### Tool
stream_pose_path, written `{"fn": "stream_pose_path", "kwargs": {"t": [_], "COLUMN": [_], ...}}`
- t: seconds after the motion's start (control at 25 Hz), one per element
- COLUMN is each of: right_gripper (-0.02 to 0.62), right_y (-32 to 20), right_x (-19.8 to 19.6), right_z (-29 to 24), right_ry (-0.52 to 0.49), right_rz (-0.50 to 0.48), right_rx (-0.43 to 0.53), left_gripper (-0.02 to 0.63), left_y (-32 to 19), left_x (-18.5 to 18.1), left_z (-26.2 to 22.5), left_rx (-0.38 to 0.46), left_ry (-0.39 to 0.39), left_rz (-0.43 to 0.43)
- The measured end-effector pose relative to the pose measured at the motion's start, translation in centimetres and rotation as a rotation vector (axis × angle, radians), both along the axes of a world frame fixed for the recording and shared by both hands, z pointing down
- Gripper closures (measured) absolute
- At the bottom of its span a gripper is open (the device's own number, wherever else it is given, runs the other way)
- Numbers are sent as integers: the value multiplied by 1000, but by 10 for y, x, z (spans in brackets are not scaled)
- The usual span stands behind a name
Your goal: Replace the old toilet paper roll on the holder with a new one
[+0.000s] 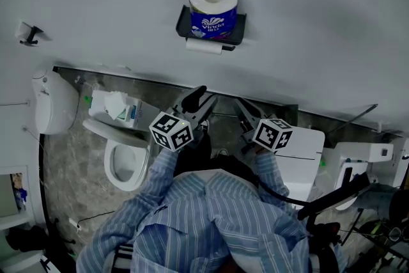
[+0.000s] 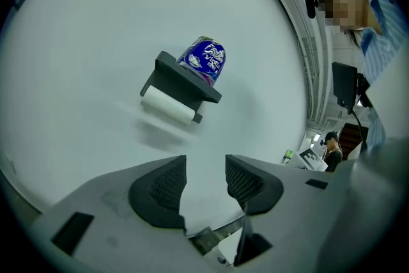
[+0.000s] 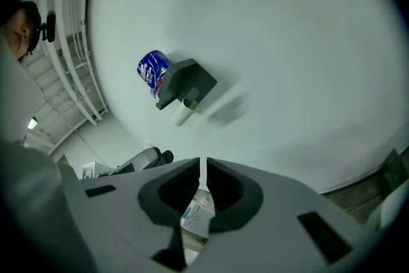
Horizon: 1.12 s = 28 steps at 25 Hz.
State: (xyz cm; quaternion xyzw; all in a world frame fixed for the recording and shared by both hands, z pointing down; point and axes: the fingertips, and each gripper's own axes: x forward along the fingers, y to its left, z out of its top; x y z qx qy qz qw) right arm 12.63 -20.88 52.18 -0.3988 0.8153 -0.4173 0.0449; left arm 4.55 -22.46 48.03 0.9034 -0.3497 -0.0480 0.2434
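Note:
A dark holder (image 1: 238, 27) hangs on the white wall. A new roll in blue wrapping (image 1: 213, 9) stands on its top shelf, and a thin white roll (image 1: 204, 46) sits on the spindle beneath. Both grippers are held well short of it, pointing at the wall. My left gripper (image 2: 206, 169) is open with nothing between its pads; the holder (image 2: 179, 83), wrapped roll (image 2: 204, 59) and white roll (image 2: 167, 105) lie ahead of it. My right gripper (image 3: 203, 169) is shut and empty, with the holder (image 3: 185, 82) and wrapped roll (image 3: 152, 70) up to its left.
A toilet (image 1: 124, 160) stands lower left with a tissue pack (image 1: 115, 107) on its tank. A white bin-like unit (image 1: 51, 102) and a wall hook (image 1: 29, 34) are at far left. A white cabinet (image 1: 303, 156) stands at the right.

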Motion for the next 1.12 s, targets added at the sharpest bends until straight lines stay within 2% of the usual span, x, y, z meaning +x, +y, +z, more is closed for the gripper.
{"fn": "stream_pose_path", "kwargs": {"t": [0.12, 0.2, 0.4, 0.6, 0.8, 0.96, 1.04, 1.12], "right_gripper": [558, 558, 558, 558, 558, 558, 558, 558], "right_y": [-18, -29, -49, -63, -73, -76, -76, -75], "right_x": [-4, -9, -19, -17, -19, -21, -21, -20], "right_z": [-4, -7, -13, -13, -12, -9, -8, -7], "right_ry": [3, 5, 14, 28, 34, 38, 38, 39], "right_rz": [18, 22, 37, 76, 101, 115, 121, 128], "right_rx": [2, 7, 14, 6, -1, -9, -12, -16], "left_gripper": [373, 364, 364, 364, 364, 365, 369, 408], "left_y": [-24, -43, -86, -118, -131, -135, -136, -136], "left_x": [-3, -9, -26, -34, -31, -29, -28, -29], "left_z": [-6, -11, -24, -32, -24, -30, -31, -29], "left_rx": [-37, -70, -104, -169, -253, -348, -368, -366], "left_ry": [80, 154, 281, 445, 528, 706, 730, 717], "left_rz": [22, 27, 26, 24, 43, 86, 110, 121]}}
